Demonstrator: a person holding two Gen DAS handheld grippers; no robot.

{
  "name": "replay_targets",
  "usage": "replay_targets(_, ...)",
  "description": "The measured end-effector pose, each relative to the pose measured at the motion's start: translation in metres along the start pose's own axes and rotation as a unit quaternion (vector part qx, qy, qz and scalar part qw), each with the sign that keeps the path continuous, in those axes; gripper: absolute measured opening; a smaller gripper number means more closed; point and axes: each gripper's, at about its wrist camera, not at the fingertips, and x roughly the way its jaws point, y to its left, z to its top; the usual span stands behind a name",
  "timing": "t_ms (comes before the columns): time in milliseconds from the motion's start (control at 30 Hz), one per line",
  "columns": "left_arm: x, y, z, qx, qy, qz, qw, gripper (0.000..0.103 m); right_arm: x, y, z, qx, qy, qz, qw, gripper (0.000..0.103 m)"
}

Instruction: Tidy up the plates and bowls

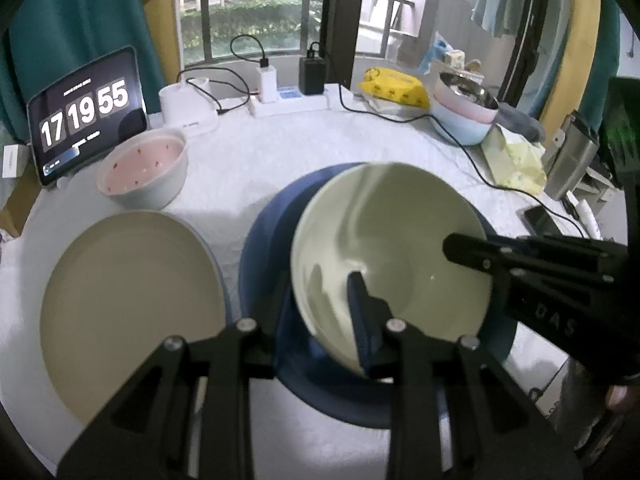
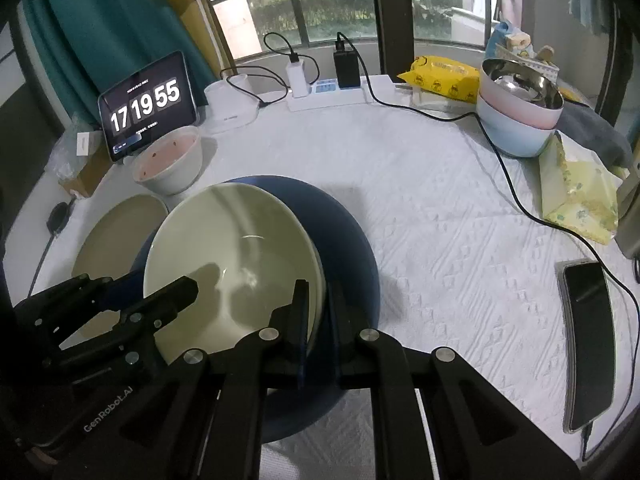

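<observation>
A pale green bowl (image 1: 392, 248) (image 2: 232, 248) hangs tilted just over a dark blue plate (image 1: 264, 240) (image 2: 344, 240) on the white tablecloth; I cannot tell if they touch. My left gripper (image 1: 320, 312) (image 2: 160, 292) is shut on the bowl's left rim, one pad inside and one outside. My right gripper (image 2: 318, 308) (image 1: 472, 256) is shut on the opposite rim in the same way. A beige plate (image 1: 132, 312) (image 2: 116, 232) lies flat to the left of the blue plate. Behind it stands a white bowl with a pink inside (image 1: 144, 168) (image 2: 168, 160).
A tablet (image 1: 86, 112) (image 2: 146, 104) showing a clock leans at the back left. Stacked bowls (image 1: 468, 112) (image 2: 520, 112) stand at the back right, topped by a steel one. A black cable (image 2: 508, 176), a yellow tissue pack (image 2: 576, 196) and a phone (image 2: 588, 344) lie on the right.
</observation>
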Motion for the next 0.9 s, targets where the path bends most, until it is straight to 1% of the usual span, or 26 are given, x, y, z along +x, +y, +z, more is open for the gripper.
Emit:
replay_targets(233, -0.003, 0.004, 0.001, 0.001, 0.007, -0.01, 0.9999, 0.029, 0.0, 0.002, 0.002, -0.007, 0.01, 0.0, 1.0, 0.01)
replay_targets(300, -0.007, 0.005, 0.001, -0.001, 0.0, -0.012, 0.9999, 0.03, 0.0, 0.002, 0.003, -0.008, 0.01, -0.002, 1.0, 0.01)
replay_targets(333, -0.009, 0.006, 0.002, -0.001, -0.004, -0.01, 0.9999, 0.032, -0.002, 0.002, 0.003, -0.008, 0.008, -0.002, 1.0, 0.011)
replay_targets(367, -0.011, 0.009, 0.003, -0.003, -0.008, -0.008, 0.9999, 0.032, -0.004, 0.002, 0.004, -0.007, 0.002, -0.002, 1.0, 0.016)
replay_targets(400, -0.011, 0.011, 0.004, -0.004, -0.01, -0.011, 0.9999, 0.032, -0.008, 0.0, 0.006, -0.006, -0.004, -0.002, 1.0, 0.023)
replay_targets(467, -0.013, 0.015, 0.005, -0.008, -0.012, -0.007, 0.9999, 0.032, -0.014, -0.001, 0.009, -0.003, -0.013, -0.001, 1.0, 0.027)
replay_targets(533, -0.016, 0.018, 0.007, -0.01, -0.016, -0.01, 0.9998, 0.032, -0.017, -0.004, 0.013, 0.002, -0.016, 0.001, 1.0, 0.028)
replay_targets(567, -0.02, 0.019, 0.008, -0.011, -0.023, -0.009, 0.9996, 0.032, -0.019, -0.004, 0.015, 0.002, -0.02, -0.006, 1.0, 0.028)
replay_targets(633, -0.026, 0.023, 0.01, -0.015, -0.032, -0.009, 0.9993, 0.032, -0.021, -0.004, 0.017, 0.002, -0.022, -0.007, 1.0, 0.028)
replay_targets(900, -0.046, 0.046, 0.022, -0.03, -0.062, -0.004, 0.9976, 0.032, -0.028, 0.012, 0.032, -0.01, -0.033, -0.003, 0.999, 0.028)
